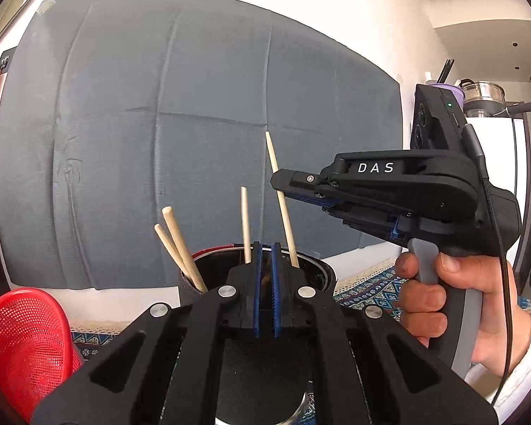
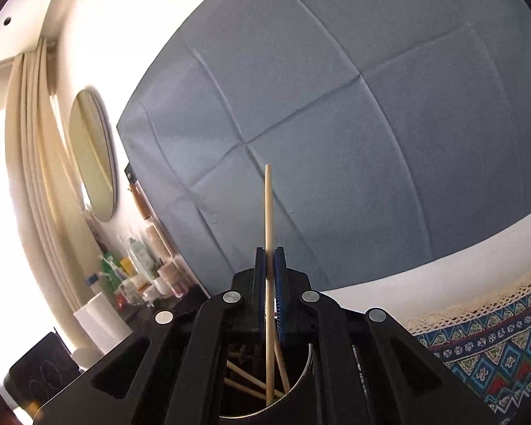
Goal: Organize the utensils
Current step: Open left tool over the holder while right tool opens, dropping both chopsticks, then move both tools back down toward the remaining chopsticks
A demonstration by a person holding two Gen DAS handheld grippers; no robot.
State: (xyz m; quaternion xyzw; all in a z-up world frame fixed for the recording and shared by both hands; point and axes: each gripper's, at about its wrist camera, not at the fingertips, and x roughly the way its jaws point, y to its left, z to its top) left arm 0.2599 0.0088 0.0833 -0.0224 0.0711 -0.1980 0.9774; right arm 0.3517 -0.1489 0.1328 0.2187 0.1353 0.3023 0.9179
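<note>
A black utensil holder [image 1: 209, 265] stands just beyond my left gripper [image 1: 265, 276]. Two pale wooden chopsticks [image 1: 180, 248] lean left in it and another [image 1: 245, 223] stands upright. My left gripper's blue pads are shut, with only a thin brownish sliver showing in the slit; I cannot tell what it is. A hand holds my right gripper [image 1: 276, 180], which comes in from the right above the holder, shut on a long pale chopstick [image 1: 283, 205]. In the right wrist view that chopstick [image 2: 267, 212] runs upright between the pads of the right gripper [image 2: 269, 283]. Its lower end reaches down into the holder [image 2: 309, 364] among other sticks.
A red mesh strainer [image 1: 21, 347] sits at the lower left, close to the holder. A patterned tablecloth [image 2: 495, 347] with a lace edge covers the table. A grey-blue cloth [image 1: 194, 124] hangs on the wall behind. Bottles [image 2: 138, 269] and a paper roll [image 2: 99, 318] crowd a side shelf.
</note>
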